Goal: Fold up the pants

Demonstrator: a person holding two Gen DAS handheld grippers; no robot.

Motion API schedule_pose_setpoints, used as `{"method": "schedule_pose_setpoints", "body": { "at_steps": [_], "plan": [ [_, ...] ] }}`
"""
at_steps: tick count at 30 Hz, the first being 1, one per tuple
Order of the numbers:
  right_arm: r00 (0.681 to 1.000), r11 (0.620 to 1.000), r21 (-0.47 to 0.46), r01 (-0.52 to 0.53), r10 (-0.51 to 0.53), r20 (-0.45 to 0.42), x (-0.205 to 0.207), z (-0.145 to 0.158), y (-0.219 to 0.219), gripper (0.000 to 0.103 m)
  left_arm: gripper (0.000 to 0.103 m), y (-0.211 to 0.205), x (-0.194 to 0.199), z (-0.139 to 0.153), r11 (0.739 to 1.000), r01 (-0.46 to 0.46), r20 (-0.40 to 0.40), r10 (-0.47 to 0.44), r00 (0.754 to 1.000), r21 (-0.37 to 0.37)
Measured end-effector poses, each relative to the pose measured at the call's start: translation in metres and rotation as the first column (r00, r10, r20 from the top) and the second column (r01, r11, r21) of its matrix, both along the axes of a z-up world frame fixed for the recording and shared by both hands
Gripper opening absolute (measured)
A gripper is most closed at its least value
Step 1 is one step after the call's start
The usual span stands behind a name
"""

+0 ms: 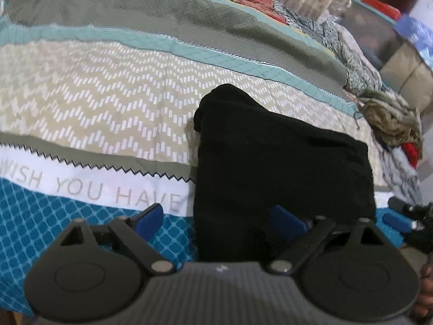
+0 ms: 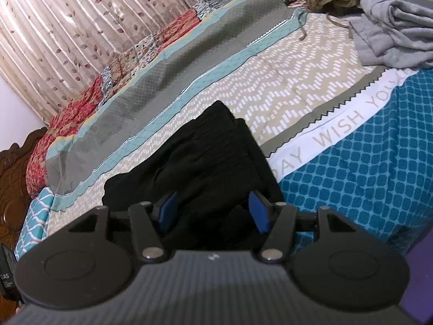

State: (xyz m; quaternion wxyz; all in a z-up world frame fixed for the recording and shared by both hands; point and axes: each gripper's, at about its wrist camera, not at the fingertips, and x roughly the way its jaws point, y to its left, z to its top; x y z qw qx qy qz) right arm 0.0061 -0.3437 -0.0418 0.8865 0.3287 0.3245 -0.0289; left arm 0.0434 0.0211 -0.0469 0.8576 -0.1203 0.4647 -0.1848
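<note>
A bed (image 1: pixel 81 103) covered by a patterned bedspread (image 2: pixel 311 103) of teal, beige and grey bands fills both views, with a leaf-print curtain (image 2: pixel 67 27) behind it and a heap of unfolded clothes (image 2: pixel 392 27) at the far edge. On the beige and teal bands, near the front edge of the bed, lie the black pants (image 1: pixel 270 162), already gathered into a compact, thick rectangle with one rounded corner pointing away. The step in hand looks like letting go after a fold and settling the bundle; to do it well, both tools should draw back without dragging the top layer, and any raised edge should be pressed flat so the stack holds square. The left hand-held gripper (image 1: pixel 220 220) is released, its blue pads spread wide: one pad sits over the teal bedspread just beside the pants' left edge, the other over the black cloth, neither pressing. The right hand-held gripper (image 2: pixel 213 211) stands partly spread over the near end of the pants, cloth lying between its pads, but whether the pads pinch it cannot be told.
</note>
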Motion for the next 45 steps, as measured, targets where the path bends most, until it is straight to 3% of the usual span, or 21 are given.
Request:
{"method": "schedule_pose_setpoints", "body": {
  "at_steps": [5,10,16,27,29,31,33,36,39,42,45],
  "plan": [
    [0.999,0.998,0.047,0.037,-0.037,0.0,-0.002,-0.007,-0.015,0.075,0.093,0.0,0.005,-0.01,0.998,-0.001,-0.057,-0.003,0.998,-0.07],
    [0.998,0.991,0.12,0.057,-0.056,-0.016,-0.003,-0.018,-0.034,0.086,0.094,-0.008,0.009,-0.022,0.996,0.01,-0.106,-0.02,0.994,-0.091],
    [0.996,0.983,0.166,0.076,-0.067,-0.058,0.0,-0.029,-0.048,0.086,0.096,-0.011,0.015,-0.032,0.994,0.005,-0.153,-0.021,0.988,-0.108],
    [0.997,0.984,0.176,-0.006,0.019,-0.07,0.027,-0.048,-0.053,0.088,0.099,-0.019,0.025,-0.04,0.994,0.005,-0.174,-0.024,0.984,-0.106],
    [0.996,0.982,0.181,-0.05,0.063,-0.066,0.031,-0.047,-0.048,0.082,0.099,-0.02,0.027,-0.041,0.994,0.003,-0.173,-0.021,0.985,-0.108],
    [0.992,0.989,0.116,-0.091,0.1,-0.078,0.034,-0.043,-0.034,0.067,0.092,-0.022,0.026,-0.042,0.995,-0.002,-0.161,-0.015,0.987,-0.104],
    [0.989,0.992,0.037,-0.121,0.124,-0.078,0.031,-0.036,-0.021,0.055,0.061,-0.024,0.025,-0.04,0.997,0.002,-0.14,-0.013,0.99,-0.079],
    [0.989,0.99,-0.041,-0.138,0.136,-0.058,0.024,-0.022,-0.005,0.043,0.031,-0.024,0.024,-0.037,0.996,0.012,-0.127,-0.023,0.992,-0.086],
    [0.987,0.977,-0.145,-0.158,0.157,-0.017,0.016,-0.004,0.017,0.037,0.019,-0.023,0.018,-0.027,0.995,0.026,-0.097,-0.035,0.995,-0.093],
    [0.975,0.95,-0.243,-0.196,0.214,0.05,0.008,0.019,0.041,0.035,0.017,-0.017,0.008,-0.01,0.99,0.045,-0.054,-0.053,0.997,-0.132],
    [0.954,0.933,-0.261,-0.248,0.282,0.098,-0.004,0.035,0.056,0.034,0.017,-0.01,-0.004,0.006,0.985,0.063,-0.023,-0.068,0.997,-0.159]
  ]
}}
